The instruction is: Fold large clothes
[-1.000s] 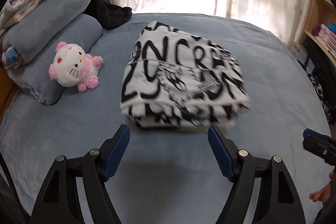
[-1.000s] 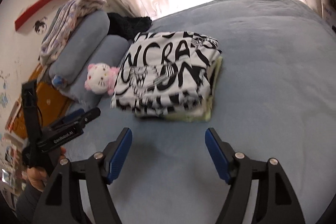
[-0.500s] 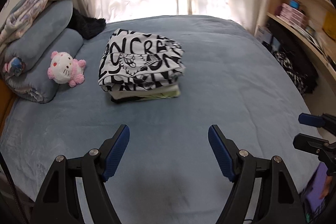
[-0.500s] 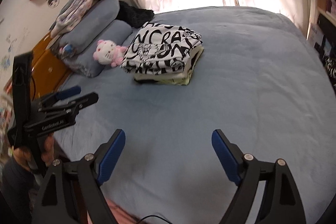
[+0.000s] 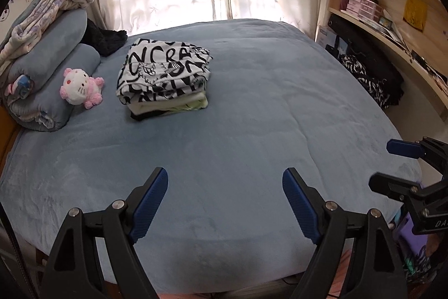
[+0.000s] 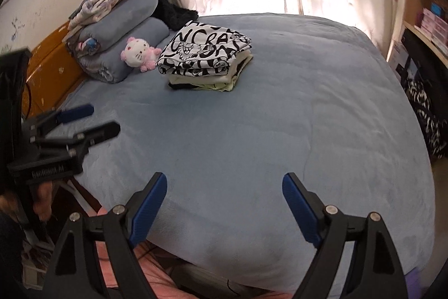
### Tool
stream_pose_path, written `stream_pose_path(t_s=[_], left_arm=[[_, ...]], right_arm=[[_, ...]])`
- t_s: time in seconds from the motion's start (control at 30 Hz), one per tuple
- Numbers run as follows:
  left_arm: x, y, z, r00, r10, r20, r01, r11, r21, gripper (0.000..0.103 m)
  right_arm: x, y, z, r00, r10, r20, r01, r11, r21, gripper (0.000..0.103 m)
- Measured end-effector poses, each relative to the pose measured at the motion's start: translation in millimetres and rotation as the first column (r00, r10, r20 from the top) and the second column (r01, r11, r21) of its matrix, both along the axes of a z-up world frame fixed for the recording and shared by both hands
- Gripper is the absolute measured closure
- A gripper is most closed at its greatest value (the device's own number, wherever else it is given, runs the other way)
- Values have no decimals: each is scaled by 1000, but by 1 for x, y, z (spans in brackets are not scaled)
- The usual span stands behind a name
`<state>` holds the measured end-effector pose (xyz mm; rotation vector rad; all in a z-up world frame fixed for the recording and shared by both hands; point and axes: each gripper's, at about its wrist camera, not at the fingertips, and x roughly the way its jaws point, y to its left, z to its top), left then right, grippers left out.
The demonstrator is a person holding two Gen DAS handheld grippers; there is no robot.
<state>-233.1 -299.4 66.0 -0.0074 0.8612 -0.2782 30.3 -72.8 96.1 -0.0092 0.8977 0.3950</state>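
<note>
A stack of folded clothes (image 5: pixel 165 74) (image 6: pixel 204 52), topped by a white garment with black lettering, lies on the far left part of the blue bed (image 5: pixel 252 131) (image 6: pixel 280 116). My left gripper (image 5: pixel 224 173) hangs over the bed's near edge, well short of the stack. Its jaws are opening and nothing is between them. To its right, my right gripper (image 6: pixel 224 175) also stands open and empty over the near edge. Each gripper shows in the other's view: the right gripper (image 5: pixel 379 165) at the right border, the left gripper (image 6: pixel 105 118) at the left, held by a hand.
A pink and white plush toy (image 5: pixel 79 90) leans on rolled grey pillows (image 5: pixel 56 69) with a folded blanket on top. A black fluffy garment (image 5: pixel 106 37) lies behind them. Wooden shelves (image 5: pixel 392 18) and a black-and-white heap of cloth (image 5: pixel 369 80) line the right side.
Both grippers have drawn back from the stack to the bed's near edge and risen a little. The stack now looks smaller and farther away. Both jaws stand slightly wider.
</note>
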Motion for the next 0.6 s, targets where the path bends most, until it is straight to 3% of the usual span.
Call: stream_pose_path(t_s=[0.2,0.4,0.6], left_arm=[[-17,-15,-30,998,55,0,-55,997,-58,20],[-20,-20,-62,989,137,-47,-143,979,-144,20],[-17,-25,-87,981,181,-66,-187,978,-90,20]], right_arm=[[-13,-19,-30,994,-109,19,108,994,26,18],[-20,-29,-57,984,-179,24,177,982,65,18],[-17,-29,-71,980,-198,20,196,977,78,18]])
